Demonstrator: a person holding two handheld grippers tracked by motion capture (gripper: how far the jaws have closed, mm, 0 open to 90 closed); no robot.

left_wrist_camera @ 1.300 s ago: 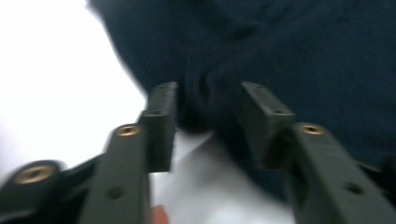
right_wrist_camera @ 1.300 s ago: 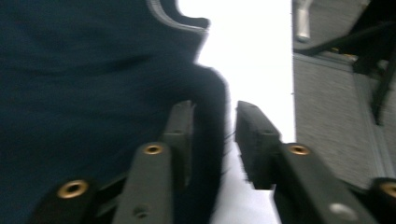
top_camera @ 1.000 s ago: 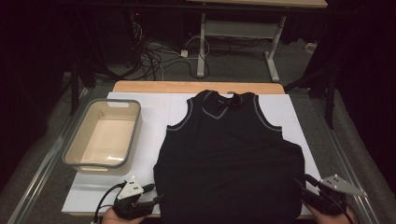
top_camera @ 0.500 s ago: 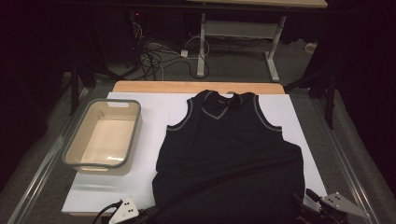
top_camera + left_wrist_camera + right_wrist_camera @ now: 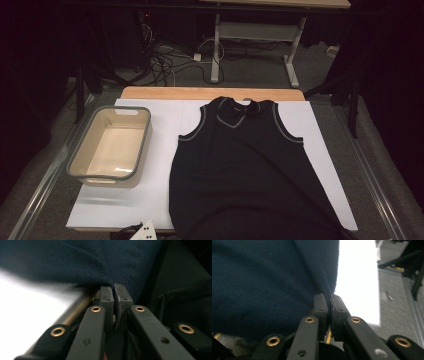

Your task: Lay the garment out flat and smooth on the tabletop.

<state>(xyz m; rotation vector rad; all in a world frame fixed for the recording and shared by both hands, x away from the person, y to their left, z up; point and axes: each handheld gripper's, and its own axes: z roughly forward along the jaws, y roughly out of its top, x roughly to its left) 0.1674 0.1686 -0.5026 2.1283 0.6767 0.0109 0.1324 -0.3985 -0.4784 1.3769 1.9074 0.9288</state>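
- Two pairs of jaws, both pressed together on dark fabric: in the left gripper view our left gripper (image 5: 114, 293) pinches the hem of the black sleeveless top (image 5: 82, 261), its pads (image 5: 107, 296) nearly meeting with the cloth caught between them.
- In the right gripper view our right gripper (image 5: 329, 305) is clamped the same way on a fold of the top's edge, the knit weave bunching just above the pads (image 5: 320, 305).
- From the high view we see the grey plate of the left gripper (image 5: 144, 232) at the bottom edge, just beside the top's lower left corner.
- The top (image 5: 245, 175) lies spread flat on the white sheet (image 5: 160, 130) — neckline towards the far side, hem running off the near edge of the table (image 5: 210, 93).
- Left of the top, apart from it, stands a beige tub with a grey rim (image 5: 92, 172) — on the same white sheet.
- Beyond the table we see cables (image 5: 170, 60) on the floor and the legs of another table (image 5: 216, 50).
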